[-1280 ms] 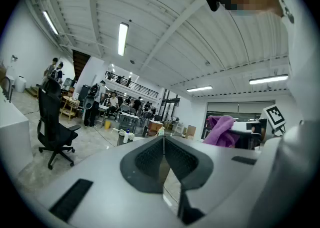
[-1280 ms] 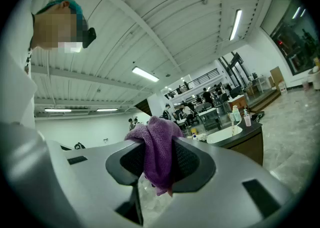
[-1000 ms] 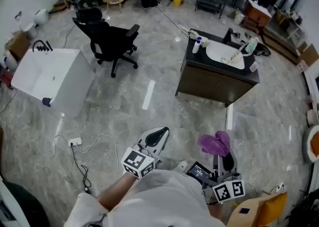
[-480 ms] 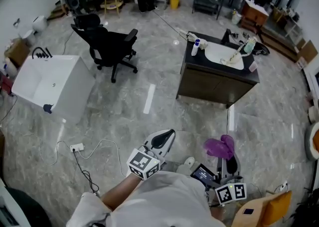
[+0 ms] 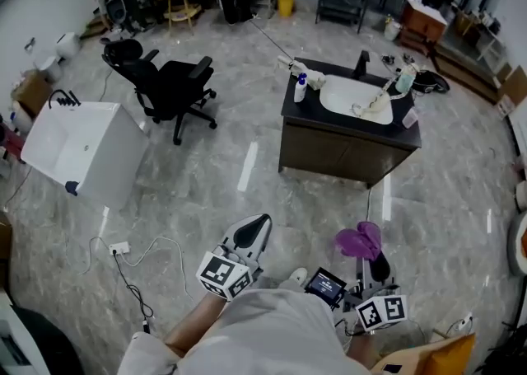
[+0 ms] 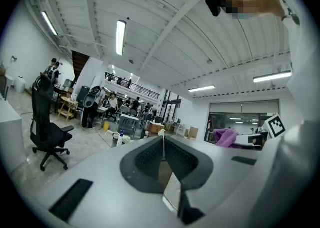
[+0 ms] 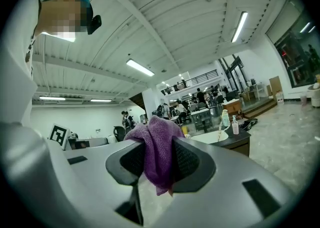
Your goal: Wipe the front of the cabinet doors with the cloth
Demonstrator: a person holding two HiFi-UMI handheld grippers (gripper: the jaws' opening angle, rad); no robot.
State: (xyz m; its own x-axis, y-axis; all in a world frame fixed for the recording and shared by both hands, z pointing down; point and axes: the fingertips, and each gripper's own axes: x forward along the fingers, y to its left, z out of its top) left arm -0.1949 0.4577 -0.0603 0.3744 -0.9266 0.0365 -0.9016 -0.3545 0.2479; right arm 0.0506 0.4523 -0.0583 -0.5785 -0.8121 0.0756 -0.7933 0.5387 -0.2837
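Right tool (image 5: 370,255) clamped on purple cloth (image 5: 358,239). Its own view shows both jaws pressed into the fabric, with a bunch standing above the tips and a tail hanging below; the lower fold is hidden behind the jaw pads.

Cloth is well apart from the cabinet (image 5: 344,149), which stands ahead of the right tool across bare floor (image 5: 247,200).
- Cabinet front is dark and seen obliquely from above. Door seams and handles cannot be made out.
- Dark counter (image 5: 300,105) on top carries a white basin (image 5: 354,100) and bottles too small to identify.

Left tool (image 5: 254,231) is level with the right one. Its jaws are together with nothing between them, confirmed in the left gripper view.

Rear ends of both tools are cut off by the person's torso (image 5: 263,332).

Ahead and to the left of the left tool are a black office chair (image 5: 169,85) and a white tub (image 5: 82,147).
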